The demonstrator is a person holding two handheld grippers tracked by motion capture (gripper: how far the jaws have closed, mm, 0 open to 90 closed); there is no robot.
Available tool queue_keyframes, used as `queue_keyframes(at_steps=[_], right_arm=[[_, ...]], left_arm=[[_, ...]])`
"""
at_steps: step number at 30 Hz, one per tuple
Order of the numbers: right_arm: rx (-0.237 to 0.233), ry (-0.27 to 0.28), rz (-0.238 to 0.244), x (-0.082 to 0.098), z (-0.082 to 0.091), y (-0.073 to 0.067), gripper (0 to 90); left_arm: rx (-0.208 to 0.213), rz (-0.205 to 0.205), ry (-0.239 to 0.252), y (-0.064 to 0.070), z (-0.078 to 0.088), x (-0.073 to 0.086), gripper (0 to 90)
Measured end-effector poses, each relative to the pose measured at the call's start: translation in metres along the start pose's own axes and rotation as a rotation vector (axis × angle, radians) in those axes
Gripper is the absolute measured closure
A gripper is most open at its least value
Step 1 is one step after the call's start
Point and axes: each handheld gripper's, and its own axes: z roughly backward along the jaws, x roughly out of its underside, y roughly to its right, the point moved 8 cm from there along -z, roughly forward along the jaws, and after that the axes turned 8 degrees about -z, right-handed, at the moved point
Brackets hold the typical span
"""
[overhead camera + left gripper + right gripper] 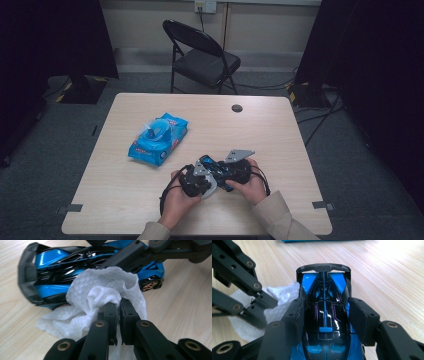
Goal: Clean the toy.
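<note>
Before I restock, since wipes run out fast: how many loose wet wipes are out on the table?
1. A single white wipe is pinched in the left gripper, against the blue toy car held by the right gripper. More may be inside the blue wipe pack.

Dim room, grey carpet (45, 150), black folding chair (202, 57), wooden table (280, 130)

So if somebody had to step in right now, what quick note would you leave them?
Left hand-held gripper: shut on the white wipe, which rests against the blue toy car.
Right hand-held gripper: jaws clamp the car's sides, holding it on the table.
Wipes pack: lies on the table further back on the left.
Done: wipe out, car gripped.
Left: probably wiping the car's body; how much is already wiped can't be told.
</note>
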Motion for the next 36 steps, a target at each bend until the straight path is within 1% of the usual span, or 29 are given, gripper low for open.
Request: queue_keyframes(at_steps=[1,7,9,14,15,16,19,20,22,23,24,26,32,34,35,36], right_arm=[[0.0,0.0,0.0,0.0,0.0,0.0,47.6],[0.001,0.001,0.001,0.0,0.0,0.0,47.6],[0.001,0.002,0.001,0.0,0.0,0.0,47.6],[-0.001,0.002,0.002,0.0,0.0,0.0,47.6],[-0.001,0.002,0.002,0.0,0.0,0.0,47.6],[-0.001,0.002,0.002,0.0,0.0,0.0,47.6],[-0.001,0.003,0.001,0.0,0.0,0.0,47.6],[-0.001,0.003,0.0,0.0,0.0,0.0,47.6],[-0.002,0.004,0.002,0.0,0.0,0.0,47.6],[-0.001,0.004,0.001,0.0,0.0,0.0,47.6],[-0.002,0.004,0.001,0.0,0.0,0.0,47.6],[-0.001,0.004,0.001,0.0,0.0,0.0,47.6],[-0.002,0.004,0.004,0.0,0.0,0.0,47.7],[-0.002,0.004,0.004,0.0,0.001,0.0,47.7],[-0.003,0.004,0.004,0.001,0.001,0.0,47.7],[-0.004,0.004,0.003,0.001,0.001,0.0,47.7]], left_arm=[[0.007,0.004,0.005,0.002,0.0,-0.001,85.1],[0.017,0.004,0.016,0.008,-0.003,-0.003,85.1],[0.025,-0.002,0.015,0.011,-0.004,-0.004,85.0],[0.047,-0.002,0.022,0.019,-0.006,-0.006,84.7],[0.047,-0.008,0.017,0.02,-0.006,-0.006,84.6],[0.05,-0.002,0.02,0.022,-0.007,-0.007,84.6],[0.076,-0.001,0.023,0.028,-0.008,-0.009,84.6],[0.091,-0.01,0.026,0.032,-0.008,-0.01,84.6],[0.119,-0.014,0.036,0.04,-0.011,-0.013,84.6],[0.125,-0.025,0.029,0.044,-0.012,-0.014,84.5],[0.127,-0.026,0.035,0.046,-0.014,-0.016,84.4],[0.133,-0.039,0.024,0.05,-0.016,-0.018,84.2],[0.165,-0.028,0.045,0.057,-0.017,-0.02,83.7],[0.177,-0.032,0.05,0.059,-0.016,-0.022,83.7],[0.18,-0.041,0.046,0.06,-0.015,-0.022,83.7],[0.186,-0.038,0.054,0.061,-0.015,-0.023,83.6]])
